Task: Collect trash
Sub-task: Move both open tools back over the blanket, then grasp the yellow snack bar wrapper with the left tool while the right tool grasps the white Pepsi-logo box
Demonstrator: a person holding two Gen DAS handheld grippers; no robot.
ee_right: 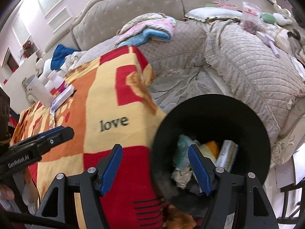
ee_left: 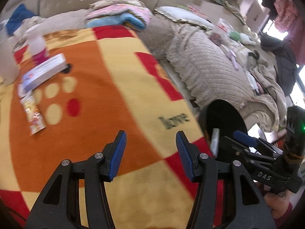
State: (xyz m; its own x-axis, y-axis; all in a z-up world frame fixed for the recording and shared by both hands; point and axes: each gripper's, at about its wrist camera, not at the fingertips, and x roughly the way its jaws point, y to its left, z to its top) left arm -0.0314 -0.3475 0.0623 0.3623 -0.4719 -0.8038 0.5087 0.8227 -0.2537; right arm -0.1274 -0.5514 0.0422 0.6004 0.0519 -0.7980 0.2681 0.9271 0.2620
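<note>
Reaching next for the wrapper (ee_left: 34,114) lying far left on the blanket (ee_left: 106,99), I keep both tongs, left (ee_left: 151,153) and right (ee_right: 154,167), open and empty; bin (ee_right: 247,114) beside it, wrapper blurred, probably flat.

Black bin (ee_right: 211,114) beside the blanket holds crumpled wrappers (ee_right: 183,173) and cartons (ee_right: 227,155).

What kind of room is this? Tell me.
Most likely a home living room: a tufted beige sofa with quilted covers, folded blankets on its seat, and a table under a bright "love" blanket.
</note>
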